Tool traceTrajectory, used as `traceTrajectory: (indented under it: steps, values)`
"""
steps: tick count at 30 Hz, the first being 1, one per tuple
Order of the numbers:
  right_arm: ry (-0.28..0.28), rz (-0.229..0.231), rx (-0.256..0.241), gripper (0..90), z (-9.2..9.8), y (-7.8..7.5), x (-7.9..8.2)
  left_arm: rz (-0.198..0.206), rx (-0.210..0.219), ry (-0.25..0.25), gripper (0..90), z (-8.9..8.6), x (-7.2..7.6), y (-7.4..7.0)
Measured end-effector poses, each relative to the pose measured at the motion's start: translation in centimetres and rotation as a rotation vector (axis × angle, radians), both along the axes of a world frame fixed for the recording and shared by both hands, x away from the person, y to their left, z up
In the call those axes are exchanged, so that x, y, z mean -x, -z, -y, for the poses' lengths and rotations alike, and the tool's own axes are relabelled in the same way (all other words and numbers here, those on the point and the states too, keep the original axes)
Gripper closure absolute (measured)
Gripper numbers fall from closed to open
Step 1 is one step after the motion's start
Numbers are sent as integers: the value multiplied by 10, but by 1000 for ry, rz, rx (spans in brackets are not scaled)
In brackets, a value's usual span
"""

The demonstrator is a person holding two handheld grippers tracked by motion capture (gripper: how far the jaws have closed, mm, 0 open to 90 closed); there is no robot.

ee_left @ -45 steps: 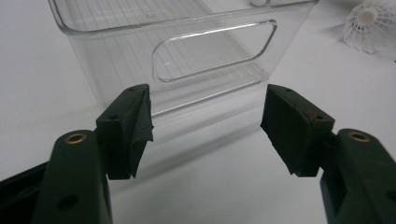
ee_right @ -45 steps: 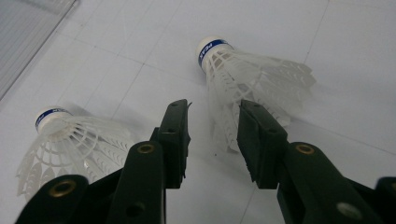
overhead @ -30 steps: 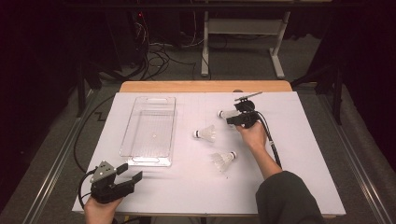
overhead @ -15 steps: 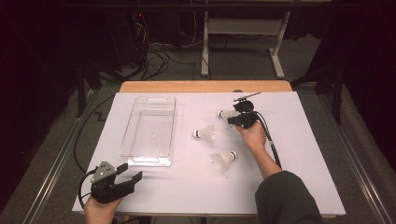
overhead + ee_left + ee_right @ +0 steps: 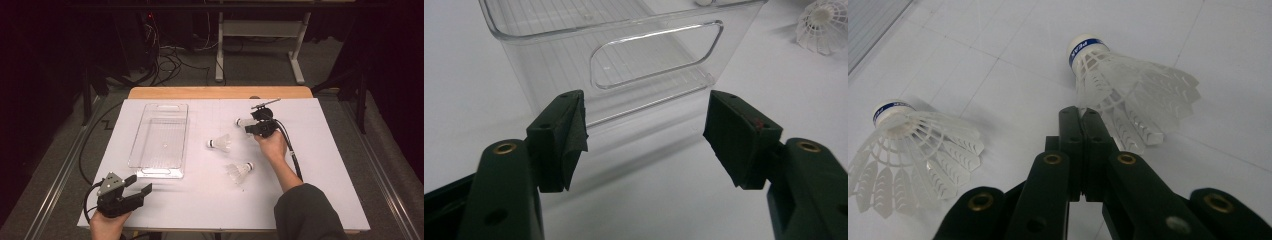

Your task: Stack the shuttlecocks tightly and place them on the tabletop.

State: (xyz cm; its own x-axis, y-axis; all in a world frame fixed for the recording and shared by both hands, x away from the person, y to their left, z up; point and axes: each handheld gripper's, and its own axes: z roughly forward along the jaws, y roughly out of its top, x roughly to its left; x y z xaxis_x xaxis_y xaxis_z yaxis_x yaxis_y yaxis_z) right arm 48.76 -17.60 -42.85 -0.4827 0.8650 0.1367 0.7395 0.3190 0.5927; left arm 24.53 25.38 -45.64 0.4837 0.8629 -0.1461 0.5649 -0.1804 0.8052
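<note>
Starting at the right gripper (image 5: 1080, 117): jaws are pressed flat together, nothing is seen between them, though its tip sits against the skirt edge of the nearest shuttlecock (image 5: 1128, 87), upper centre of the right gripper view. Whether a feather rib is pinched cannot be told. A second shuttlecock (image 5: 913, 145) lies at the left of that frame, apart from the jaws. In the high view the same gripper (image 5: 261, 125) is seen right of centre, with a third shuttlecock (image 5: 239, 171) below it.

Handling judgement: very light, plastic lattice skirt is springy and easily deformed, cork end is stiff and rounded. Best taken at the cork base or the skirt neck just behind the blue band; a grip on the flared rim is likely to buckle or slip.

Left gripper (image 5: 644, 132) is held wide open, idle, facing the handle end of the clear bin (image 5: 624, 55), upper half of the frame.
</note>
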Motion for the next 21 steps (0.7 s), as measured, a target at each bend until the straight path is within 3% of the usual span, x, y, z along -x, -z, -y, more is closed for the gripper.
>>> traceTrajectory:
  steps: [11,21]
  values:
    - [-17,10,1,900,4,-6,5,0,1,2,339,0,0,0]
    - [-43,25,-10,900,12,-9,20,1,3,1,339,0,0,0]
